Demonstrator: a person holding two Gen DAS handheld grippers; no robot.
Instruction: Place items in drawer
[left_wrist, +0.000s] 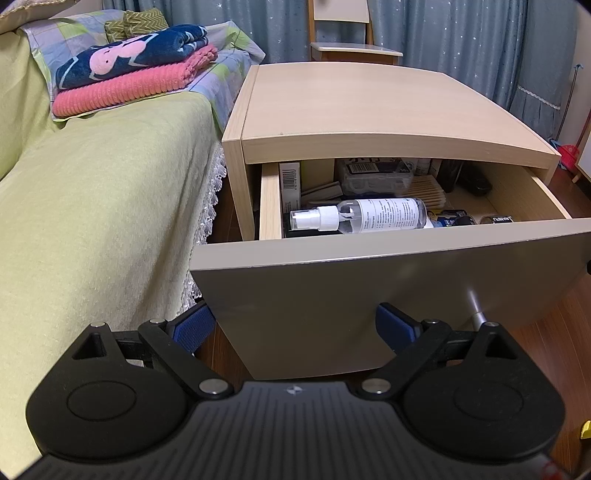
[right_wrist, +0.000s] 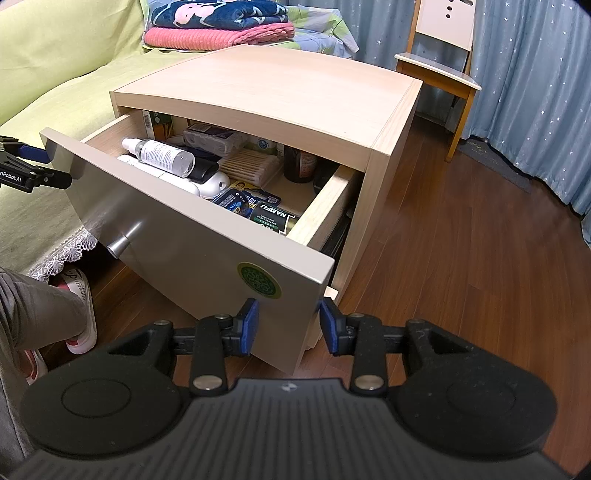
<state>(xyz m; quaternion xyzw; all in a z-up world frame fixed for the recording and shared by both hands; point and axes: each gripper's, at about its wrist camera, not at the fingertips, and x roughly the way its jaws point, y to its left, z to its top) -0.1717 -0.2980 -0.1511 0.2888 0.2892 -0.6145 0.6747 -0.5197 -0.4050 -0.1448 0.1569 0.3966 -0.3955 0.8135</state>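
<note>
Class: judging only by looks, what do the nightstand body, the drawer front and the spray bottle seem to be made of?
Nightstand body: probably laminated board, matt, with a pale printed-looking wood grain and visible edge banding.
Drawer front: seemingly glossy grey-beige laminate or lacquer; it mirrors its metal-looking knob.
Spray bottle: likely clear plastic, see-through, with a white opaque pump and a paper-like label.

Your left gripper (left_wrist: 295, 325) sits wide open at the drawer (left_wrist: 369, 295) front; spray bottle (left_wrist: 362, 215) lies inside (on its side).
</note>
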